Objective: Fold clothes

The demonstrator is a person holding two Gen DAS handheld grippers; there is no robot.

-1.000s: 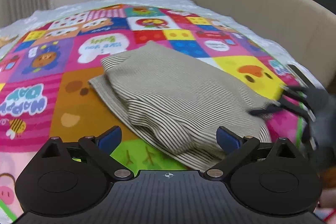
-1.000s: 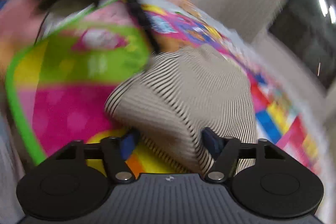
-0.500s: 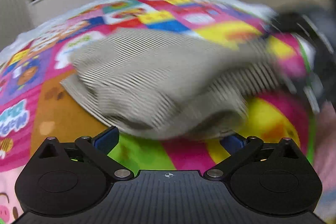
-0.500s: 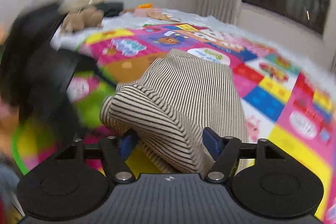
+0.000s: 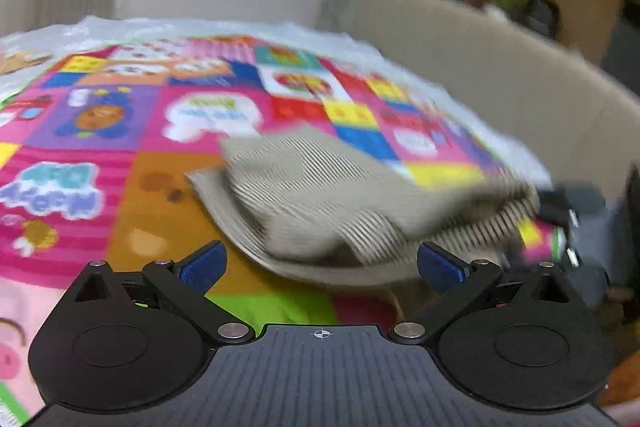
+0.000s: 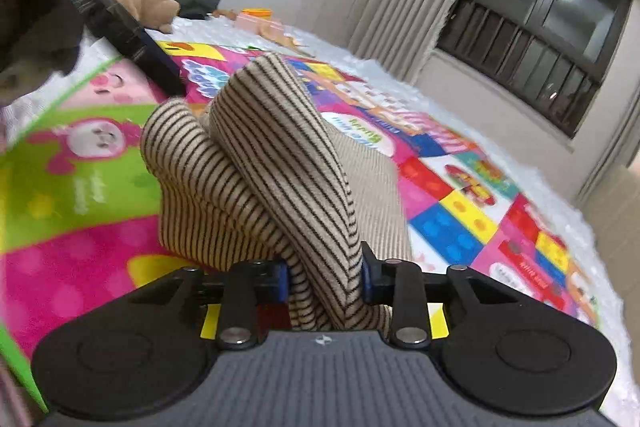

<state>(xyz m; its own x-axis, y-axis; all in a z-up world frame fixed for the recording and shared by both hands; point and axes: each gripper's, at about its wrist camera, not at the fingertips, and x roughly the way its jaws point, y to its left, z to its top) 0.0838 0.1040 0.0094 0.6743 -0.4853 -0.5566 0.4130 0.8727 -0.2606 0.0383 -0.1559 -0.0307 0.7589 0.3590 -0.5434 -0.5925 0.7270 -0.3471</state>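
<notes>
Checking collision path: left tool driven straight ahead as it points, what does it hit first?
Probably the striped garment, whose near edge lies between the open left tool pads; blur makes depth uncertain.

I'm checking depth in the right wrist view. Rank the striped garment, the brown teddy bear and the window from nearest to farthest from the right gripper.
1. The striped garment: clamped in the right gripper, straight ahead.
2. The brown teddy bear: far left, beyond the colourful play mat.
3. The window: upper right, on the back wall.

The bear and window are both distant, so their order is less certain.
</notes>
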